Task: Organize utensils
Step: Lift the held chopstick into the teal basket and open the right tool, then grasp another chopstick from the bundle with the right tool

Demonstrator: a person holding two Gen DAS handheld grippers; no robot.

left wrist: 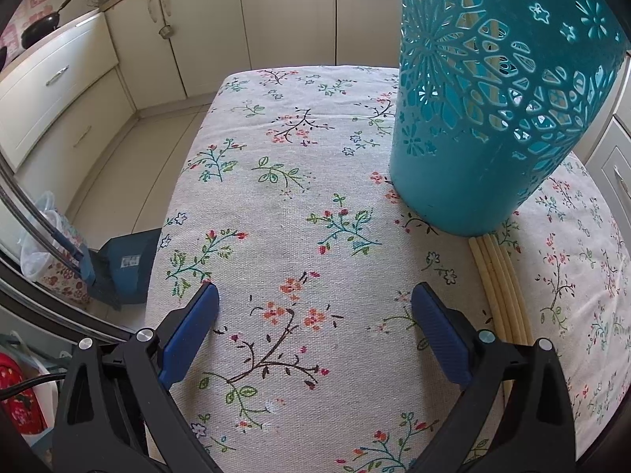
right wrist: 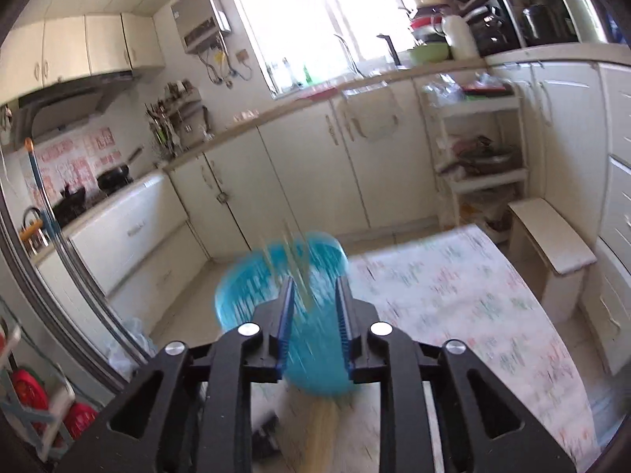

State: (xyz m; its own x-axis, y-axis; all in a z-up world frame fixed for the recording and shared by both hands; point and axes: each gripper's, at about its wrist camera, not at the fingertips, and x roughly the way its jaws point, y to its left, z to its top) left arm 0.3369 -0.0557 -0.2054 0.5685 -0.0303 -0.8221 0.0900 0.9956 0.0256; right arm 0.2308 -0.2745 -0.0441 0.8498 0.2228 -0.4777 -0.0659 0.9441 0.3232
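Note:
A teal perforated utensil holder point(left wrist: 497, 94) stands on the floral tablecloth point(left wrist: 299, 205) at the right of the left wrist view. Pale chopsticks point(left wrist: 503, 291) lie on the cloth in front of it, their far ends against its base. My left gripper point(left wrist: 315, 299) is open and empty, low over the cloth, left of the chopsticks. In the right wrist view, my right gripper point(right wrist: 315, 289) hovers above the holder point(right wrist: 276, 280), which is blurred by motion. Its jaws stand apart. Thin chopsticks point(right wrist: 294, 260) stand in the holder just beyond the fingertips; contact cannot be told.
Cream kitchen cabinets point(left wrist: 244, 27) line the far side and left. A black pan point(left wrist: 39, 25) sits on the stove. A blue dustpan point(left wrist: 126, 264) lies on the floor left of the table. A white rack point(right wrist: 477, 149) and a stool point(right wrist: 552, 248) stand at the right.

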